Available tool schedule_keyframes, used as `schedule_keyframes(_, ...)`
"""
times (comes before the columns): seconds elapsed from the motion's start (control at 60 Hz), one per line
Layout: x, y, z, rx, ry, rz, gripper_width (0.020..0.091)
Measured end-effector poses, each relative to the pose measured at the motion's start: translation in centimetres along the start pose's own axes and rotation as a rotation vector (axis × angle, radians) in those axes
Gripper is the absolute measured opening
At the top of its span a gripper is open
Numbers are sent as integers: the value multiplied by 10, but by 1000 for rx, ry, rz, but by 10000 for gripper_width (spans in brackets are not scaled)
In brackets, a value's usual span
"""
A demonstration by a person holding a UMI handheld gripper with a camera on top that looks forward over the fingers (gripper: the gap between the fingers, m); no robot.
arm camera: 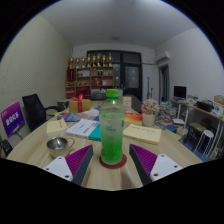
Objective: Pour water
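Bottle [111, 128]: upright on bench [150, 150], between your gripper's [112, 163] spread fingers, ungrasped. Step: approach. Next: close, lift, find a vessel; bowl [59, 146] left.

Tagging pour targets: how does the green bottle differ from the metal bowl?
The green bottle is tall, upright and translucent; the metal bowl is low, wide and shiny grey. The bottle stands between the open gripper's fingers; the bowl sits off to their left. Both rest on the same wooden table.

Green-capped clear bottle [112, 128] w/ green-tinted contents on a red coaster [113, 160]; my finger pads [79, 159] magenta w/ white sides; table [40, 148] pale wood; purple chair [12, 119].
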State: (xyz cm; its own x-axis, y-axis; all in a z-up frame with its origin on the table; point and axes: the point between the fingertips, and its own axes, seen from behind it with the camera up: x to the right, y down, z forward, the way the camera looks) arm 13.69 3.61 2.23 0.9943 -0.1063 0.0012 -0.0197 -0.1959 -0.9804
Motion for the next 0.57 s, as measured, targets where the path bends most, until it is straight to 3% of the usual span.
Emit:
schedule_keyframes(0.333, 8, 20, -148, 18, 16, 102, 830)
schedule_keyframes(0.567, 5, 43, -199, 5, 1, 135, 830)
